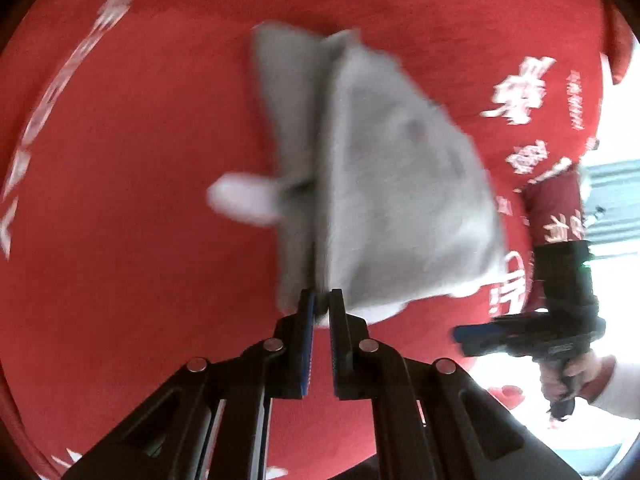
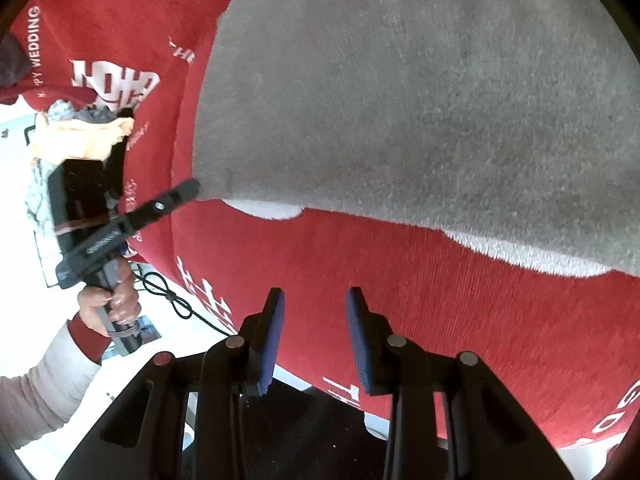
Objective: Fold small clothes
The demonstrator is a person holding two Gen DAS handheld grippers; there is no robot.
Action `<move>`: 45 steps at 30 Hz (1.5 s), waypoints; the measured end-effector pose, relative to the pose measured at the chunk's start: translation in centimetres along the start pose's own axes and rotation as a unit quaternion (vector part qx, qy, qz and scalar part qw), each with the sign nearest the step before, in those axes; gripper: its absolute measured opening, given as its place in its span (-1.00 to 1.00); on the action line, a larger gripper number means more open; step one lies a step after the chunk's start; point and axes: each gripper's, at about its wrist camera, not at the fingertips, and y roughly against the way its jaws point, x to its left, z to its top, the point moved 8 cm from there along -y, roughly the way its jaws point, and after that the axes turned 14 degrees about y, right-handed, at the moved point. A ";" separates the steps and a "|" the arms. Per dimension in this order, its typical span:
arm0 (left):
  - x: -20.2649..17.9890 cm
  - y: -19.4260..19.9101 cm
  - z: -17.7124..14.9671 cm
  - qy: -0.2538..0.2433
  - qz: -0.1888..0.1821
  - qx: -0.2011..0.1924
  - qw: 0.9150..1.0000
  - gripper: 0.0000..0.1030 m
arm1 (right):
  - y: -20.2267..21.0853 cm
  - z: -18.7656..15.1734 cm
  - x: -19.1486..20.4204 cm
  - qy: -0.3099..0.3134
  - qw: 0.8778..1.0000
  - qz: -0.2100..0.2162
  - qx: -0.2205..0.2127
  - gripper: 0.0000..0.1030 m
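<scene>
A red cloth with white lettering (image 1: 140, 160) fills both views. On it, across the centre of the left wrist view, lies the grey garment (image 1: 384, 184), fuzzy and pale-edged; it fills the upper right of the right wrist view. The left gripper (image 1: 322, 300), at lower centre, has its jaws nearly together, pinching the garment's near corner. The right gripper (image 2: 316, 304), bottom centre of its own view, stands part open over bare red cloth, short of the garment's hem, gripping nothing.

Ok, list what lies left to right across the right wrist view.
Hand on the left gripper → heap of small clothes → grey garment on the red cloth.
</scene>
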 end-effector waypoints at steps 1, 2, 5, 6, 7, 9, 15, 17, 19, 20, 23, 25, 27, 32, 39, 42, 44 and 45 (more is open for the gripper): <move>0.6 -0.1 -0.2 0.009 -0.003 0.002 1.000 -0.83 | -0.2 -0.1 -0.1 -0.001 1.000 -0.003 0.004 -0.32; 1.0 -0.1 -0.3 0.018 -0.014 0.000 1.000 -0.83 | -0.3 -0.2 -0.2 -0.001 1.000 -0.004 0.003 -0.32; 0.5 0.9 -0.2 0.014 -0.009 -0.029 0.999 -0.83 | 0.0 -0.1 -0.2 0.002 1.000 -0.011 -0.006 -0.32; 0.3 1.1 -0.1 0.010 -0.002 -0.033 0.999 -0.83 | 0.1 0.0 -0.2 0.003 1.000 -0.014 -0.007 -0.31; -0.1 1.2 0.0 0.005 -0.001 -0.035 0.999 -0.82 | 0.1 0.1 -0.1 0.004 1.000 -0.015 -0.007 -0.26; -0.8 1.4 0.4 -0.004 0.001 -0.038 0.999 0.15 | 0.1 0.6 0.3 0.012 1.000 -0.018 -0.006 -0.17; -3.2 1.5 2.1 -0.032 -0.012 -0.045 0.998 0.50 | 0.2 2.0 1.3 0.037 0.999 -0.013 -0.017 -0.16; -3.8 0.7 2.5 -0.035 -0.016 -0.035 0.999 0.49 | 0.0 2.1 1.3 0.036 0.999 -0.011 -0.015 -0.16; -4.5 -0.1 2.5 -0.048 -0.019 -0.031 0.998 0.47 | -0.1 1.8 1.2 0.034 0.999 -0.007 -0.015 -0.16; -4.7 -0.4 2.5 -0.054 -0.020 -0.028 0.998 0.30 | -0.2 1.7 1.2 0.033 0.999 -0.006 -0.014 -0.16; -5.5 -1.4 2.5 -0.063 -0.017 -0.018 0.998 0.24 | -0.4 1.4 1.0 0.028 1.000 -0.002 -0.014 -0.16; -5.6 -1.7 2.5 -0.065 -0.016 -0.015 0.998 0.23 | -0.5 1.2 0.9 0.026 1.000 -0.001 -0.014 -0.16; -5.6 -2.1 2.6 -0.066 -0.015 -0.009 0.998 -0.18 | -0.5 1.2 0.9 0.025 1.000 0.001 -0.015 -0.16; -5.1 -2.7 3.1 -0.056 -0.007 -0.002 0.998 -0.89 | -0.4 1.5 1.0 0.026 1.000 0.002 -0.017 -0.16; -5.9 -0.4 1.8 -0.062 -0.070 -0.001 0.996 -0.89 | -0.2 1.1 0.7 0.019 1.000 0.005 -0.017 -0.16; -4.4 -0.6 1.2 -0.056 -0.059 0.010 0.997 -0.89 | -0.1 0.9 0.4 0.014 1.000 0.005 -0.015 -0.16; -3.6 -1.1 0.9 -0.051 -0.051 0.015 0.997 -0.89 | 0.0 0.8 0.4 0.014 1.000 0.004 -0.015 -0.16; -3.1 -1.4 0.8 -0.045 -0.047 0.016 0.998 -0.89 | 0.0 0.8 0.4 0.014 1.000 0.003 -0.014 -0.16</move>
